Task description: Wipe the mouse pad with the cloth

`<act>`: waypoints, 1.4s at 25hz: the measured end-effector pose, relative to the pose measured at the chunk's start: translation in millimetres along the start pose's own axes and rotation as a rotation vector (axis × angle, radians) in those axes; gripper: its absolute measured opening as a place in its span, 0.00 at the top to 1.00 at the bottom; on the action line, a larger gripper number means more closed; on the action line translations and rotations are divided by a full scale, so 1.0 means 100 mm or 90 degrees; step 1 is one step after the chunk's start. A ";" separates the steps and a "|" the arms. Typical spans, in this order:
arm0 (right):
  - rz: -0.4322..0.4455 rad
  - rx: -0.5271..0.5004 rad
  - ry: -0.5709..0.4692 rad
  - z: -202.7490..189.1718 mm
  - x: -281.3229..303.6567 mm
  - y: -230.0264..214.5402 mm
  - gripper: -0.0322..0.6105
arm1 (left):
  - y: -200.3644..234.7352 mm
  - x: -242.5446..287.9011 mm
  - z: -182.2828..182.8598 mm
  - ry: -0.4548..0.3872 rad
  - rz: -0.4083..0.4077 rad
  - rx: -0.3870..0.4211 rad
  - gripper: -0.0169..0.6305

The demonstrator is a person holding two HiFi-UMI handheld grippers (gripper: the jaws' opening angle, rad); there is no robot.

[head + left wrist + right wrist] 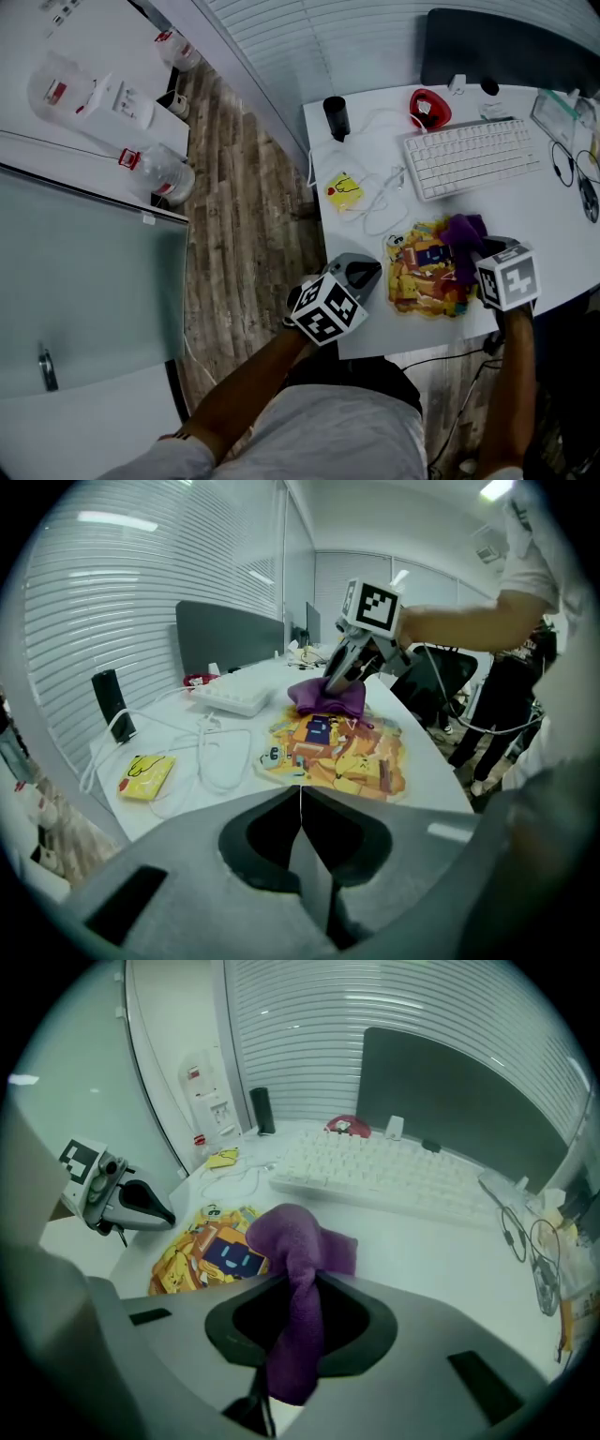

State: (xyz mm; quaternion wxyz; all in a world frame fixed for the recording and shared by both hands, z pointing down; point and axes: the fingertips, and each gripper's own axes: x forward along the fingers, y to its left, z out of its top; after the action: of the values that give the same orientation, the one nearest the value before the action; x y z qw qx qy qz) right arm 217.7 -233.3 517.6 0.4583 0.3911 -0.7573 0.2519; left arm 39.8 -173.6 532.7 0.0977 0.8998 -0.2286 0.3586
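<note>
Nearest the head camera are the person's two forearms, each ending in a marker cube at the front edge of the white worktop (pixel 562 225). The right hand-held gripper (pixel 475 251) is clenched on a purple cloth (pixel 462 234). Its own view shows a twisted tail of the cloth (pixel 295 1241) running back between the jaws, with a bunched wad bulging out past the tips.

That wad rests on the far right corner of the cartoon-printed mouse pad (pixel 422 277), and appears to touch it. The rest of the pad spreads from the cloth to the person's left and back toward the worktop's front edge. Any wiping stroke would therefore likely sweep leftward and toward the person.

The pad has an irregular outline and is nearly as wide as it is deep. Its slightly longer run seems to go from the front edge toward the white keyboard (pixel 473 155), though this is hard to tell. The cloth's long axis follows the right gripper's jaws.

The left hand-held gripper (pixel 375 272) is empty, its jaws closed together on nothing, and it points across the pad (pixel 328 752) at the cloth (pixel 328 697). It sits just beside the pad's left edge, so it could probably steady the pad. Whether it presses on the worktop cannot be told. A white cable (pixel 380 202) and a yellow packet (pixel 344 190) lie beyond it, apart from the pad.
</note>
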 end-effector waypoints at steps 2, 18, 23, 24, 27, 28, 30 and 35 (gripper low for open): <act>-0.010 0.009 -0.006 -0.01 -0.06 -0.03 0.85 | -0.01 0.00 0.01 -0.002 -0.001 0.003 0.95; 0.095 -0.060 -0.044 0.20 -0.12 1.37 0.85 | -0.34 0.07 0.12 0.014 -0.033 0.130 0.95; 0.099 -0.067 -0.024 0.15 -0.06 1.40 0.85 | -0.44 0.14 0.11 0.035 -0.049 0.163 0.95; 0.097 -0.069 -0.022 0.13 -0.05 1.40 0.85 | -0.44 0.15 0.11 0.037 -0.051 0.163 0.95; 0.088 -0.070 -0.020 0.09 -0.06 1.31 0.85 | -0.44 0.15 0.11 0.037 -0.055 0.158 0.95; 0.082 -0.069 -0.019 0.07 -0.07 1.25 0.85 | -0.44 0.15 0.10 0.037 -0.055 0.157 0.95; 0.066 -0.059 -0.015 0.00 -0.08 1.09 0.85 | -0.44 0.16 0.10 0.038 -0.055 0.156 0.95; 0.010 -0.031 -0.008 -0.21 -0.14 0.56 0.85 | -0.44 0.16 0.10 0.039 -0.054 0.149 0.95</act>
State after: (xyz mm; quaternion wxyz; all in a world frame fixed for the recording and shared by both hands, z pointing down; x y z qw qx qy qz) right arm 185.9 -181.1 513.5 0.4610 0.3752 -0.7691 0.2347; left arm 76.7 -143.5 536.0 0.0138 0.9026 -0.1437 0.4055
